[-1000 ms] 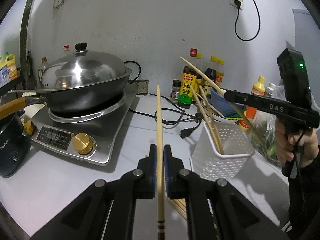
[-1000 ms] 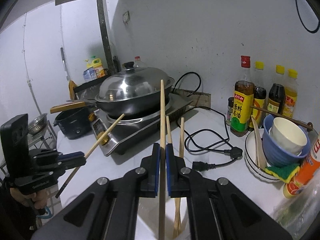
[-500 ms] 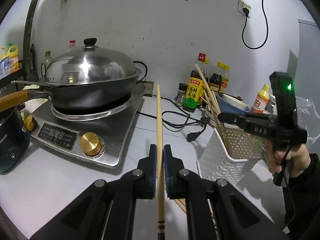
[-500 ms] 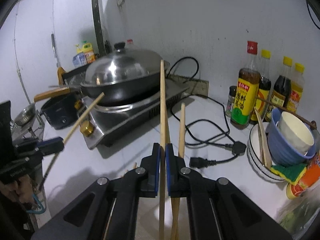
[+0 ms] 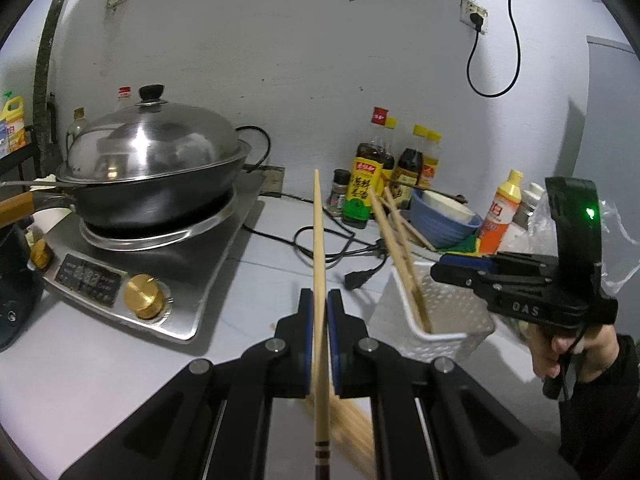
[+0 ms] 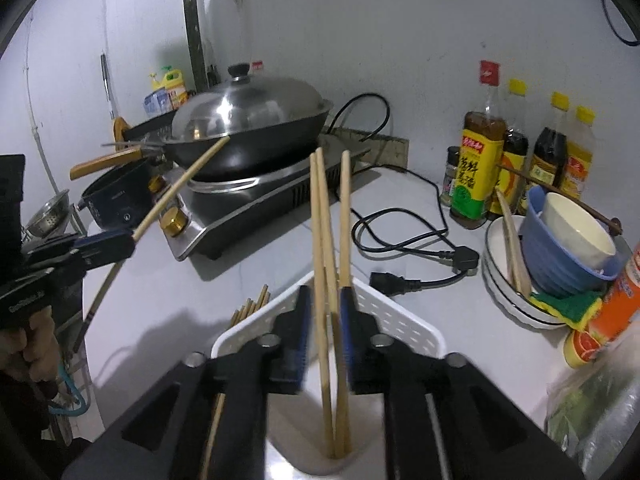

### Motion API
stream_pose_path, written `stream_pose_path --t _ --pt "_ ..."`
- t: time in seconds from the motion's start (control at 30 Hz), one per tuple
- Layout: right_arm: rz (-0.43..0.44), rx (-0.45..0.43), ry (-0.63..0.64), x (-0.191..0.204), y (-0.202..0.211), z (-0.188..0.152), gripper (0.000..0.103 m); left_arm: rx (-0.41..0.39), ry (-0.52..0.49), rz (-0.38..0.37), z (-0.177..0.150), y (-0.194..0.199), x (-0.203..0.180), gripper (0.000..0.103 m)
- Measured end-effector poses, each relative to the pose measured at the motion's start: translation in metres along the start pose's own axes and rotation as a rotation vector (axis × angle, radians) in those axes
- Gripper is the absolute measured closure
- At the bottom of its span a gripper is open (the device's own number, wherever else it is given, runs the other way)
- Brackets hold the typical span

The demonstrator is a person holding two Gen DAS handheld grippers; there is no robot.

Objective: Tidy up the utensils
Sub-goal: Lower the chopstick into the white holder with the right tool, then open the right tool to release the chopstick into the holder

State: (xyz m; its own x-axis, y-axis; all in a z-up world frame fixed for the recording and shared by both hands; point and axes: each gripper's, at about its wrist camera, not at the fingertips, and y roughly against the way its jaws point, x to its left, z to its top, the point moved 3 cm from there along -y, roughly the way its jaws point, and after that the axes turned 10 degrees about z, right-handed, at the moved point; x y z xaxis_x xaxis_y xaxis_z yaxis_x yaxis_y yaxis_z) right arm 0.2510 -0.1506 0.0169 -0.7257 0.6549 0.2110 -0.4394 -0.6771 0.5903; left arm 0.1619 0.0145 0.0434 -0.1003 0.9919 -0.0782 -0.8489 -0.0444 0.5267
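My left gripper (image 5: 319, 300) is shut on a wooden chopstick (image 5: 319, 240) that points up over the counter; it also shows at the left of the right wrist view (image 6: 120, 242). My right gripper (image 6: 325, 298) is open above a white perforated basket (image 6: 404, 326). Three chopsticks (image 6: 326, 240) stand in the basket between the open jaws, free of them. In the left wrist view the basket (image 5: 452, 312) sits right of centre with the chopsticks (image 5: 400, 252) leaning in it and the right gripper (image 5: 444, 270) just above. More chopsticks (image 6: 250, 308) lie on the counter beside the basket.
An induction cooker (image 5: 132, 264) with a lidded wok (image 5: 152, 160) stands at left. Sauce bottles (image 5: 366, 184), a blue bowl on plates (image 6: 560, 248) and a black power cord (image 6: 420, 248) lie behind the basket. A dark pot (image 6: 116, 200) sits left of the cooker.
The right gripper lowered its chopstick into the basket and opened, leaving it standing with the other two. The left gripper kept its chopstick and shifted slightly.
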Motion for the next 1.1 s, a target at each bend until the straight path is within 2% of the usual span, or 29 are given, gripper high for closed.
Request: stream_pose_path --t 0.23,0.47,0.7,0.93,1.1 --pt "0.003 -0.069 -0.011 -0.01 0.035 -0.004 0.076 -0.003 0.016 -0.039 0.016 -0.011 -0.03 0.097" --pt "-0.007 -0.12 -0.04 -0.03 0.058 -0.01 0.058 -0.002 0.027 -0.081 0.036 -0.03 -0.062 0.097" --pt "0.013 -0.169 -0.088 -0.05 0.071 -0.016 0.054 0.029 0.144 -0.128 0.05 -0.065 -0.081 0.097" --pt "0.014 -0.186 -0.085 -0.059 0.074 -0.018 0.051 0.029 0.254 -0.092 0.052 -0.092 -0.091 0.097" --pt "0.008 -0.207 -0.104 -0.073 0.077 -0.021 0.05 0.0 0.316 -0.042 0.053 -0.098 -0.093 0.097"
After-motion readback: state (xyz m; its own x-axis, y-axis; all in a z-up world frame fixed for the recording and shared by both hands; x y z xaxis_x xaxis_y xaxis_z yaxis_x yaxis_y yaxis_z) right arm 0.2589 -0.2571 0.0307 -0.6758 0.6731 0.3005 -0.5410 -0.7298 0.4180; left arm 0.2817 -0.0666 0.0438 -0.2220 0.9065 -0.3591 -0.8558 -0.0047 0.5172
